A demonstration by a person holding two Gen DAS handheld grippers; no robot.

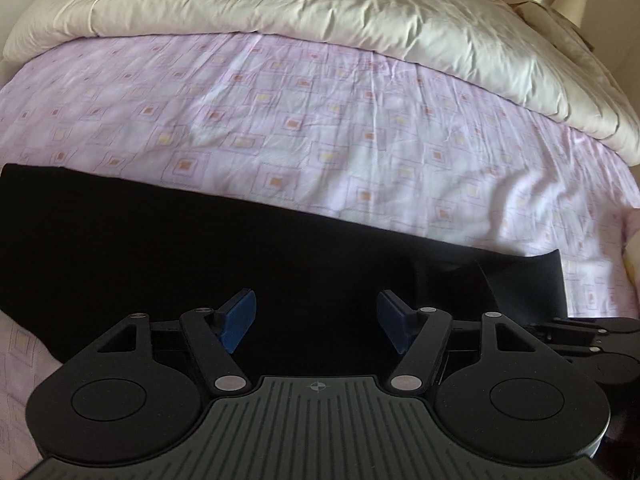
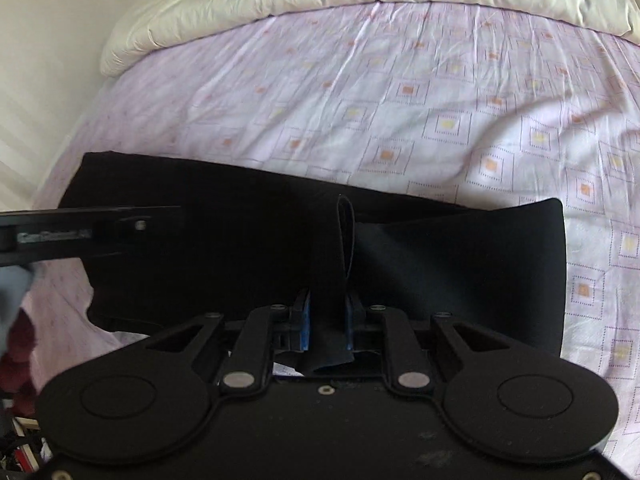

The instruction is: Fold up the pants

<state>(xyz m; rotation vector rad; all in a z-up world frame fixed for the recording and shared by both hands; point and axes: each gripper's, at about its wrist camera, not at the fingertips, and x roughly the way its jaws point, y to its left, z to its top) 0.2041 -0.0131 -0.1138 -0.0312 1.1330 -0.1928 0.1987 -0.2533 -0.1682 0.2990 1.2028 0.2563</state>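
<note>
Mid-fold, by the look of it: black pants (image 2: 224,216) spread flat along the near edge of the bed (image 2: 400,92), one end gathered and lifted at the right. Right tool (image 2: 327,322) clamped on a bunched strip of the black cloth, blue pads (image 2: 304,326) pressing it from both sides, a loop of fabric standing up just beyond the tips. Left tool (image 1: 316,322) standing well apart, pads (image 1: 238,322) clear of each other, nothing pinched between them; hovering over the dark cloth, contact with it impossible to tell. In the right wrist view, left tool showing edge-on at the left, over the far end of the pants. Pale duvet (image 1: 280,4) heaped toward the far edge of the bed, well apart from the pants, plenty of patterned sheet between. Likely next: carry the gripped end across toward the other end, keep the layers aligned, and probably bring the left tool down to pin or take a matching edge. Risk as judged: thin grip on a bunched fold, cloth slipping or dragging the lower layer askew.
</note>
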